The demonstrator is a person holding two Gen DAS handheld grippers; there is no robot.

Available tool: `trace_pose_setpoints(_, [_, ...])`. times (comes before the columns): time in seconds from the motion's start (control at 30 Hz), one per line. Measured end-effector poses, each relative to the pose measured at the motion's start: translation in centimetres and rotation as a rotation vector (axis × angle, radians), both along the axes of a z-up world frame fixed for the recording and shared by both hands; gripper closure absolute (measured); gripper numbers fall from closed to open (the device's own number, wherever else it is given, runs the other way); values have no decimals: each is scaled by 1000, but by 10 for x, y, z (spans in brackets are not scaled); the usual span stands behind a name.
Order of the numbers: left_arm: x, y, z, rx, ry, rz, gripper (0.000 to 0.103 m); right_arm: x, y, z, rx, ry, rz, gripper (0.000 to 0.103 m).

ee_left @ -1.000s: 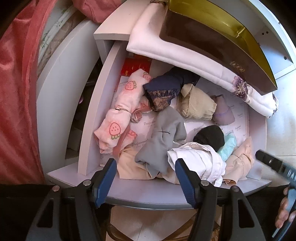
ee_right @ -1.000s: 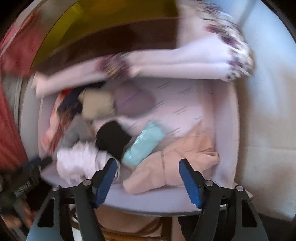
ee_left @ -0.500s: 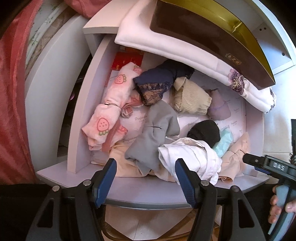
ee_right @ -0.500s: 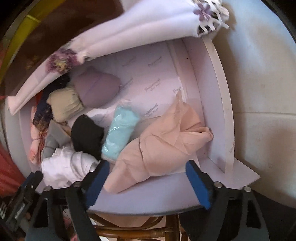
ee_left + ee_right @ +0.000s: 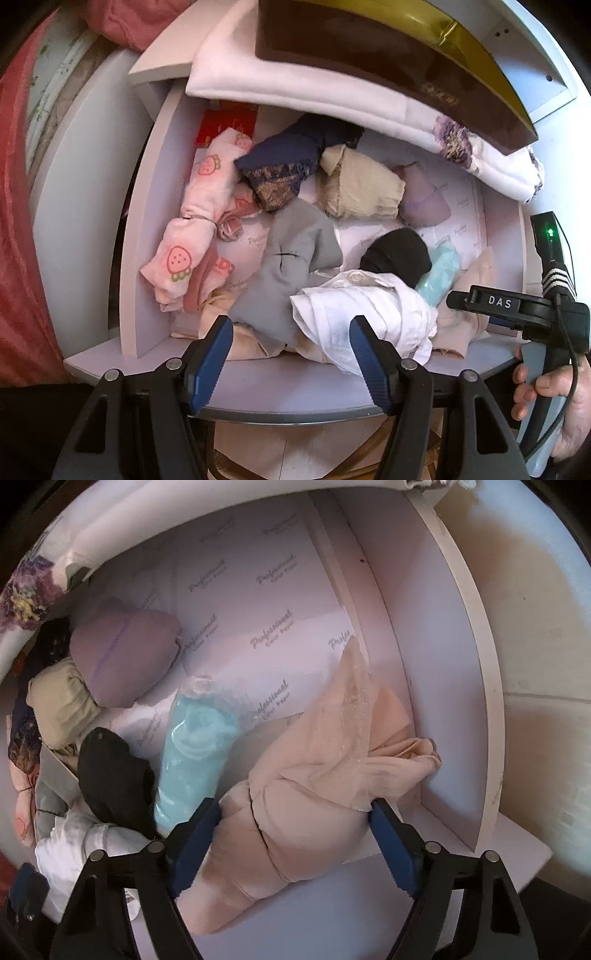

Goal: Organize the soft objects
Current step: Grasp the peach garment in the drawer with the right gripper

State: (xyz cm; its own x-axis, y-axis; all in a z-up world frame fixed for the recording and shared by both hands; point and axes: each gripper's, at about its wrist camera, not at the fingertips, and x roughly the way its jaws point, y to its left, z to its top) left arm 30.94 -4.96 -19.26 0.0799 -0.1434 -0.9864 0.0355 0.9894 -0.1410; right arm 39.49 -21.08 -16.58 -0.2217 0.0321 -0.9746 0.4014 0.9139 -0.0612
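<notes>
An open white drawer (image 5: 147,206) holds several rolled and crumpled garments. My left gripper (image 5: 290,328) hangs open above the drawer's front edge, over a grey garment (image 5: 291,266) and a white garment (image 5: 362,310), touching neither. My right gripper (image 5: 293,806) points down into the drawer's right end. Its jaws straddle a peach garment (image 5: 321,775) and are closing. The blue fingers (image 5: 195,827) sit at the cloth's two sides without squeezing it. A light blue roll (image 5: 195,746) and a black roll (image 5: 110,771) lie just left of it.
A lilac bundle (image 5: 125,653), beige roll (image 5: 358,188), navy bundle (image 5: 284,166) and pink strawberry garment (image 5: 192,236) fill the rest. The drawer's right wall (image 5: 461,664) stands close beside the peach garment. A folded white cloth (image 5: 332,92) under a brown-gold box (image 5: 388,44) overhangs the back. A hand (image 5: 554,387) holds the right gripper.
My right gripper has come down into the drawer and its jaws, opened wider, now sit around the peach garment. The left gripper has stayed open and almost still.
</notes>
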Motion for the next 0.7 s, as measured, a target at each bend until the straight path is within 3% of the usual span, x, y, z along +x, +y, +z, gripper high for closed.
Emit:
trace_pose_setpoints(0.1, [0, 0, -2, 1, 4, -2, 36, -8, -11, -7, 48, 14, -72, 17])
trace_pose_setpoints(0.23, [-1, -3, -4, 14, 1, -20, 36, -11, -9, -7, 26, -7, -48, 23])
trace_pose_setpoints(0.47, [-2, -5, -8, 18, 3, -34, 36, -15, 3, 15, -19, -98, 57, 49])
trace_pose_setpoints(0.7, [-2, -7, -9, 15, -5, -49, 36, -25, 18, 56, -64, -243, 171, 54])
